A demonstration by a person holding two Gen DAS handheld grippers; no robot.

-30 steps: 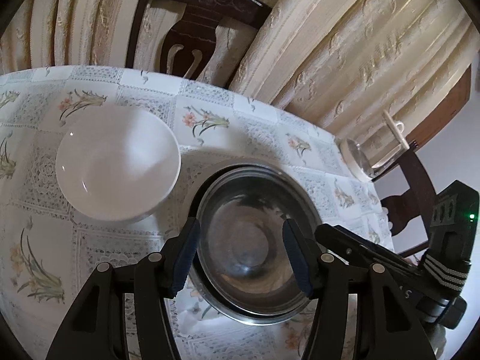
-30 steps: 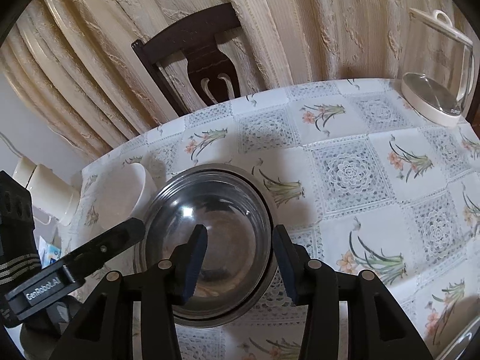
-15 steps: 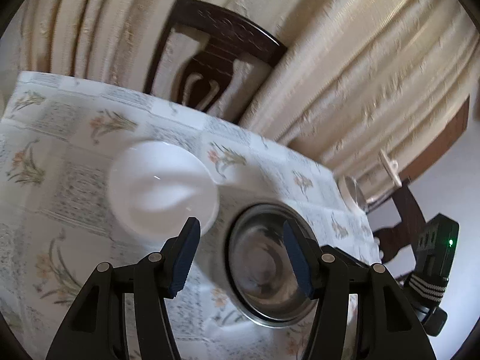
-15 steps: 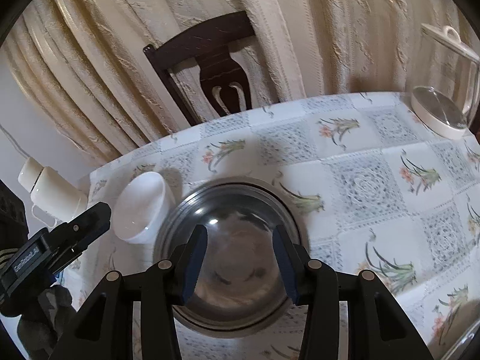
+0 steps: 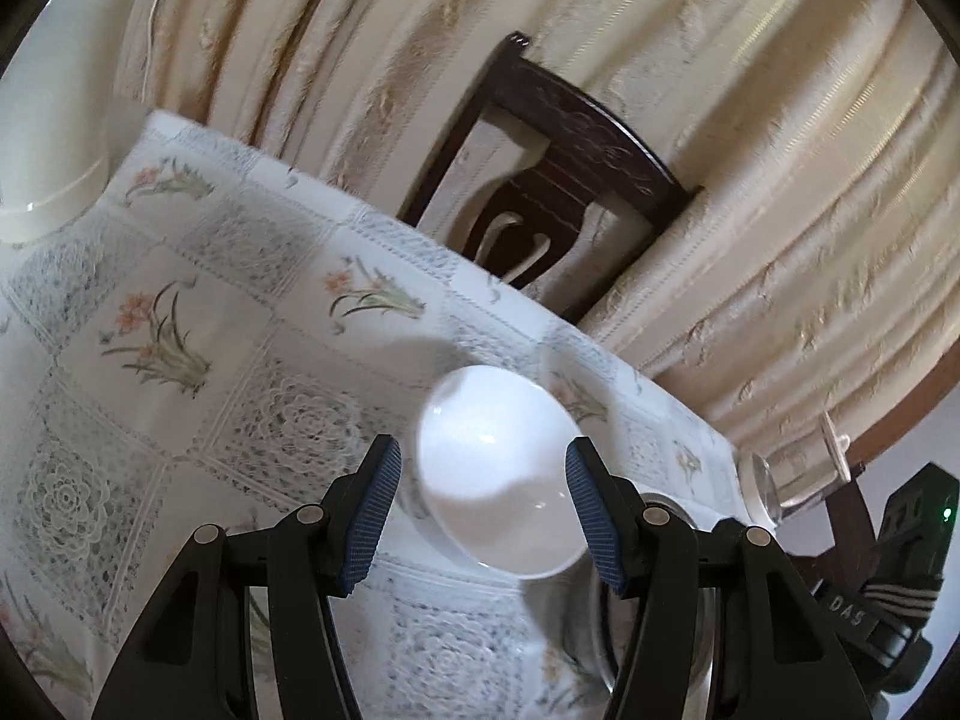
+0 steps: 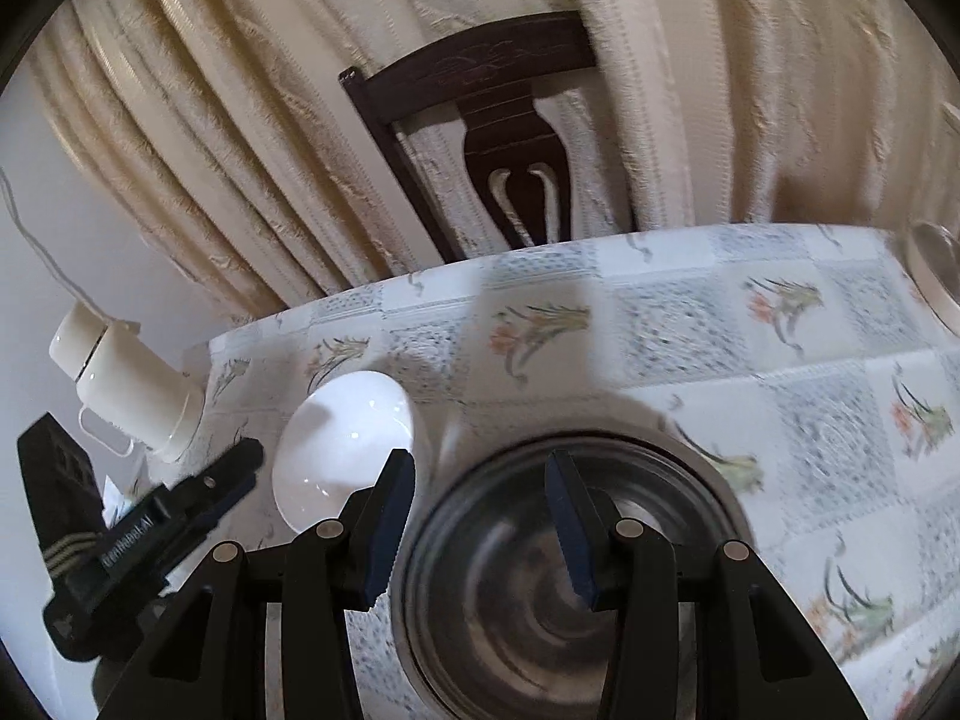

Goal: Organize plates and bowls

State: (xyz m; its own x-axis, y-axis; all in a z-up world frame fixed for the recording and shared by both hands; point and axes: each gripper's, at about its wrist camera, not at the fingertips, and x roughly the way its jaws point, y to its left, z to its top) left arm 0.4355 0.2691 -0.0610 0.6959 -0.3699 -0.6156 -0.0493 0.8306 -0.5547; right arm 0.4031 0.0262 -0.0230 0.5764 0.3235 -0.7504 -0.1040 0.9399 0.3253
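Since a second ago, the left gripper (image 5: 480, 498) has been swung away from the steel bowl (image 6: 570, 576) and is now centred on the white bowl (image 5: 498, 474), which is framed between its blue pads (image 5: 375, 516) in the lower middle of the left view. No contact between pads and bowl is seen; the jaws are spread wide and nothing is gripped. The white bowl is seen standing upright on the tablecloth (image 5: 180, 324), just beside the steel bowl, whose rim (image 5: 600, 618) is glimpsed at the lower right behind the right finger.

From the right view, the right gripper (image 6: 480, 522) is held over the steel bowl in the lower centre of the frame, its jaws likewise apart and empty, with the bowl's near left rim between the fingers. Whether the pads touch the rim cannot be told, as the bowl is blurred. The white bowl (image 6: 345, 450) is seen left of centre, and the left gripper (image 6: 198, 492) lies just beside it at the lower left.

A dark chair (image 6: 498, 138) and cream curtain (image 6: 240, 120) are seen beyond the table. A white flask (image 6: 126, 384) is seen at the left edge, and a glass kettle (image 5: 798, 474) at the right of the left view.
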